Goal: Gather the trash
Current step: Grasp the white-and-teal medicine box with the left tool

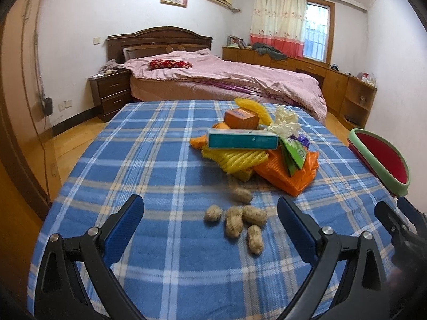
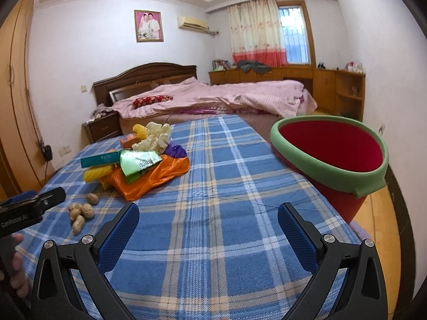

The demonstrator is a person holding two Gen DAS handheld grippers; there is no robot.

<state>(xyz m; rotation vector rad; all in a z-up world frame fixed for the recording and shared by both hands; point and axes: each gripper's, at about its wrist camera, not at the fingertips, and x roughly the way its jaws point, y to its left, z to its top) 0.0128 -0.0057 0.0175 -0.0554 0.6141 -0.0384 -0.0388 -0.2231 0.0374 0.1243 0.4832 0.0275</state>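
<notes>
- The left gripper (image 1: 210, 208) has its fingers (image 1: 125, 224) spread wide and holding nothing; it hovers low over the counter (image 1: 149, 165), aimed at the peanuts.
- The right gripper (image 2: 208, 216) is likewise spread and empty, over bare plaid cloth near the counter's right edge.
- 5 peanut shells (image 1: 240, 218) lie loose just ahead of the left fingers, apart from the main heap.
- Beyond them sits the trash pile (image 1: 253, 146): a teal box (image 1: 242, 140) on top, yellow foam netting (image 1: 234, 158), an orange plastic bag (image 1: 288, 173), a green wrapper (image 1: 295, 154), an orange box (image 1: 241, 118) and crumpled white paper (image 1: 287, 118).
- The red bin with the green rim (image 2: 331, 146) stands at the counter's right edge, tilted toward the camera; the visible part of its inside looks empty.
- Judgement: collecting has hardly begun, and every piece seen is still to be moved to the bin.
</notes>
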